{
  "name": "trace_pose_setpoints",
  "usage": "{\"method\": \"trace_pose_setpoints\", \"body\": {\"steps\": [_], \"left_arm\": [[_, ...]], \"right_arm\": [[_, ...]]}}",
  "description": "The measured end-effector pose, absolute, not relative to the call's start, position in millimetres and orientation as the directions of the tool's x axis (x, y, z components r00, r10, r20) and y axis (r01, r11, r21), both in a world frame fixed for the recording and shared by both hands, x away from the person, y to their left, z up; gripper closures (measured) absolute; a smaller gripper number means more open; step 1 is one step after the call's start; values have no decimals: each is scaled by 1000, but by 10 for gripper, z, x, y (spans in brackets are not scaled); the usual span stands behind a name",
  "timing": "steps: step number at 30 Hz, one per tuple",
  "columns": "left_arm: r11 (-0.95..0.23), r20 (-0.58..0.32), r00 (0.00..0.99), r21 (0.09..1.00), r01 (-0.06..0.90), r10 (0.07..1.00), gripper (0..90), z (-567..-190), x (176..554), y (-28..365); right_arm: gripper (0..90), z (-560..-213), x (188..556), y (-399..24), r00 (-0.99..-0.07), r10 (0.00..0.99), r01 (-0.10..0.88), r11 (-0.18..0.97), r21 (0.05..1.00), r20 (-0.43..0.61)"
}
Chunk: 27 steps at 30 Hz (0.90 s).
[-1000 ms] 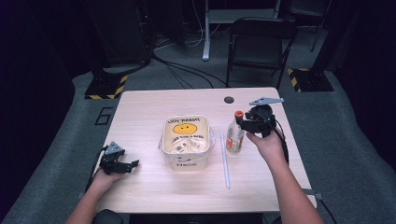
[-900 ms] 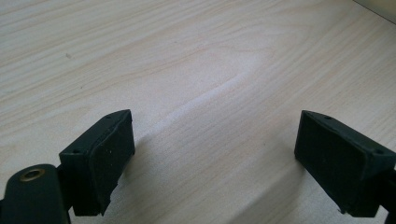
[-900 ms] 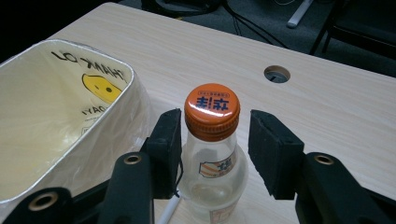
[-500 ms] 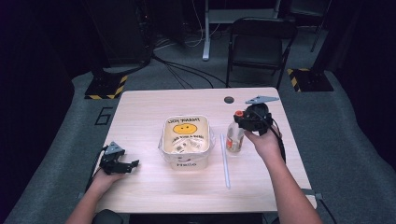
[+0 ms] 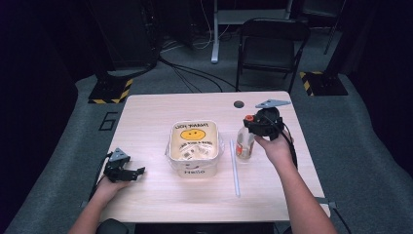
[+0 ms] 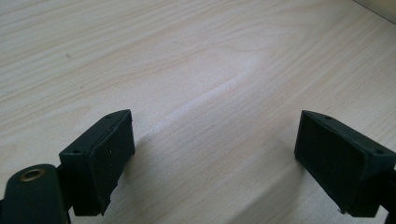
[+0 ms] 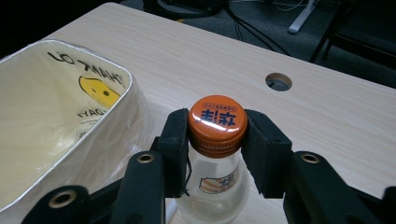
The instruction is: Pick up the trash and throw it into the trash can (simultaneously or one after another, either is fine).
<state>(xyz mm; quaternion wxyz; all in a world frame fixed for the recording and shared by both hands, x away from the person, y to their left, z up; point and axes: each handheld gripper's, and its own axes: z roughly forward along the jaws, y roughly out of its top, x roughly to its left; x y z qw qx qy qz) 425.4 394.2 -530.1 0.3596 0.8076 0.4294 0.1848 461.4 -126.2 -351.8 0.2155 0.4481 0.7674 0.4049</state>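
Right gripper [image 7: 217,140]: jaws closed onto the orange cap [image 7: 217,122] of a clear plastic bottle [image 7: 215,193], one pad on each side, cap seated between them at frame centre of the right gripper view. Bottle stands upright on the wooden table [image 5: 160,105], long axis vertical, right of centre in the high view, just beside the yellow smiley-printed container [image 5: 194,146]. A white straw-like stick [image 5: 234,168] lies below the bottle in the high view, lengthwise toward the near edge.

Left gripper [image 5: 122,168]: lower left of the high view, low over bare table, jaws wide apart, holding nothing.

Judgement: the grip is across the cap, axis straight down from the jaws. A lift or twist would follow that axis. The right hand [image 5: 275,146] is the nearer.
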Motion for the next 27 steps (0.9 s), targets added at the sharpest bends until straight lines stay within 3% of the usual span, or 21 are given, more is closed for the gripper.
{"method": "trace_pose_setpoints", "body": {"steps": [27], "left_arm": [[-372,-11,563,740,561,827,119,-5301,4255,3942]], "right_arm": [[622,-3341,4614,-1281,-519,854,502,277,820,29]]}}
